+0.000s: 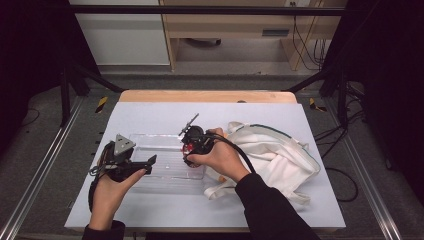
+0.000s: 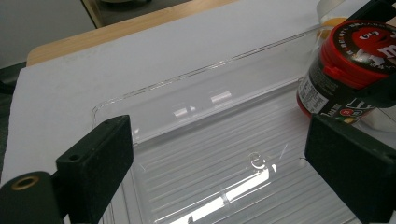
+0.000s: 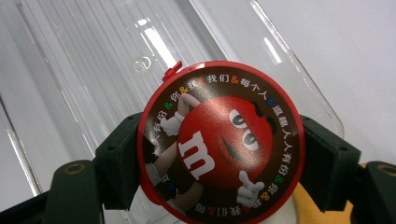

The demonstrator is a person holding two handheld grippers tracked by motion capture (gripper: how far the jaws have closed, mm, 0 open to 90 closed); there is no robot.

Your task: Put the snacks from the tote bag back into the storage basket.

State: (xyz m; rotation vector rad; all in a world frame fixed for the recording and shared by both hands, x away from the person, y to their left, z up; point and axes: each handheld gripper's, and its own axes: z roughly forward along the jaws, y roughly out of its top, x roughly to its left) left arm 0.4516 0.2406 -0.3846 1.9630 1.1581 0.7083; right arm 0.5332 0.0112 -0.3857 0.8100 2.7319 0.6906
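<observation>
A small dark jar with a red lid showing a cartoon candy face [image 3: 219, 140] sits between the black jaws of my right gripper [image 1: 191, 150], which is shut on its sides. In the high view the jar [image 1: 189, 146] hangs just above the right part of a clear ribbed plastic tray [image 1: 150, 140]. My left gripper [image 1: 150, 161] rests at the tray's left end, with its jaws open and nothing between them. In the left gripper view, the open left gripper [image 2: 219, 163] looks across the tray [image 2: 187, 107] at the jar [image 2: 348, 60].
A white cloth bag [image 1: 270, 150] with dark trim lies crumpled to the right of the tray, partly under the right forearm. The tray stands on a white sheet [image 1: 150, 112] that covers a wooden table [image 1: 207, 96]. Something orange [image 2: 334, 21] lies beyond the jar.
</observation>
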